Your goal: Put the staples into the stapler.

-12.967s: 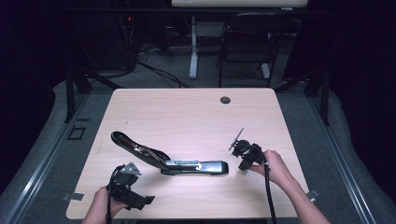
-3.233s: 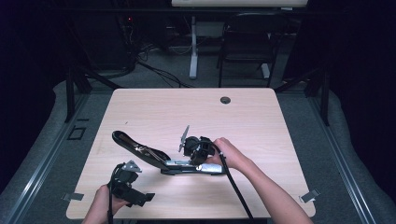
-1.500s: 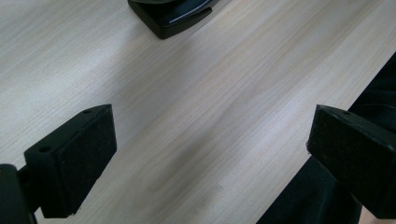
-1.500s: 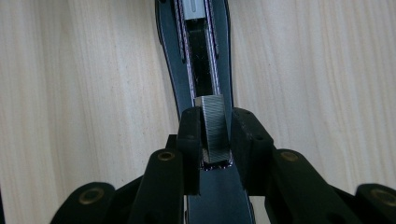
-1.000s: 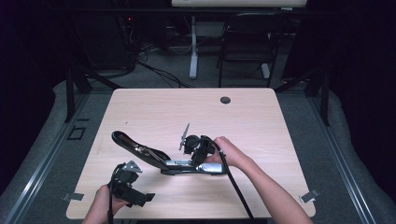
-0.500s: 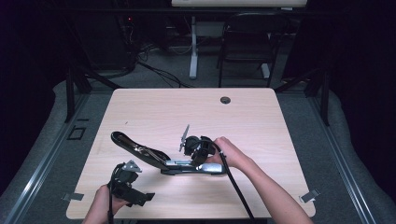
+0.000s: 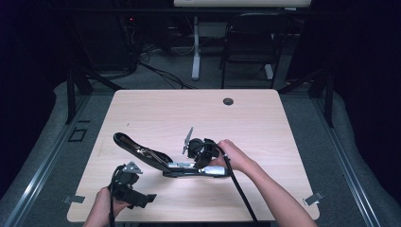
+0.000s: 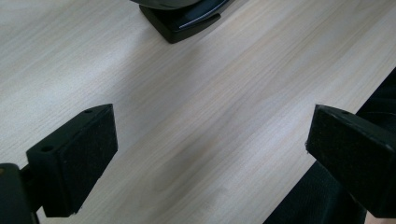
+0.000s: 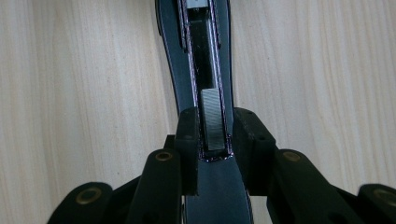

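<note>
A long black stapler (image 7: pixel 142 152) lies swung open on the wooden table (image 7: pixel 265 123), its lid arm reaching up to the left and its base flat. My right gripper (image 7: pixel 201 161) is shut on the base, a hand behind it. In the right gripper view the jaws (image 9: pixel 215 121) press both sides of the stapler's channel (image 9: pixel 196 46), where a strip of staples (image 9: pixel 212 119) lies. My left gripper (image 7: pixel 130 187) rests near the front left edge, open. Its pads (image 8: pixel 70 163) stand wide apart over bare wood, with the stapler's end (image 8: pixel 182 16) farther off.
A round cable hole (image 7: pixel 228 101) sits near the table's far edge. Behind the table stand a chair (image 7: pixel 250 42) and a desk leg (image 7: pixel 195 47) on a dark floor. The right gripper's cable (image 7: pixel 241 189) trails to the front edge.
Since the oldest frame my right gripper has moved left from the table's right side onto the stapler's base. Over the last second nothing has moved.
</note>
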Tool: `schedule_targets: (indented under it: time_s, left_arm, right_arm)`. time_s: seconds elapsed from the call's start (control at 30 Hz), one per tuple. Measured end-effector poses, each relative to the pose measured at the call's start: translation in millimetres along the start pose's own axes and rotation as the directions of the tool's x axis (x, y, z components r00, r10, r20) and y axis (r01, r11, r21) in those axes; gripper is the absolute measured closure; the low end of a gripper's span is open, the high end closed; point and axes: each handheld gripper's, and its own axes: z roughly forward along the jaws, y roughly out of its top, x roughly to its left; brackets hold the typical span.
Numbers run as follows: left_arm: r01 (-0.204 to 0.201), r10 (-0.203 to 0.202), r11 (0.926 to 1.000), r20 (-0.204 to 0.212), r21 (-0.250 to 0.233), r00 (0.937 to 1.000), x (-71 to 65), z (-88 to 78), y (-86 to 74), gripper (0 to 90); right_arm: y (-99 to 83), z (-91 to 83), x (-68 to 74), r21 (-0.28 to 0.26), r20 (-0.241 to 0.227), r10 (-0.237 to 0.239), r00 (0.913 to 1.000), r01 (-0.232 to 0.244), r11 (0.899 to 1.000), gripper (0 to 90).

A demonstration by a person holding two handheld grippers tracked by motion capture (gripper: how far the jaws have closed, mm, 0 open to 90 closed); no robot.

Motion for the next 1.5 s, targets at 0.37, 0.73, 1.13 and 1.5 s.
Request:
schedule_targets:
  time_s: [0.37,0.73,1.13,1.5]
  left_arm:
    - [0.036,-0.036,0.9989,-0.024,-0.03,0.999,3.4,-3.8,-0.3,3.6]
    - [0.078,-0.083,0.9952,-0.087,-0.059,0.9927,11.4,-13.3,-0.8,17.7]
    - [0.193,-0.216,0.9678,-0.142,-0.162,0.966,31.5,-28.0,-7.3,50.6]
    - [0.227,-0.298,0.9104,-0.169,-0.346,0.9393,42.9,-41.8,-6.3,75.4]
  right_arm:
    - [-8.0,-8.4,-6.5,-0.053,-0.017,0.056,0.9983,-0.057,0.997,70.4]
    - [-33.0,-25.5,-8.3,-0.138,0.013,0.182,0.9832,-0.179,0.974,49.2]
    - [-77.9,-36.7,-7.9,-0.21,0.05,0.345,0.9373,-0.328,0.921,28.7]
    - [-85.4,-46.1,6.9,-0.238,0.105,0.375,0.9209,-0.343,0.909,29.7]
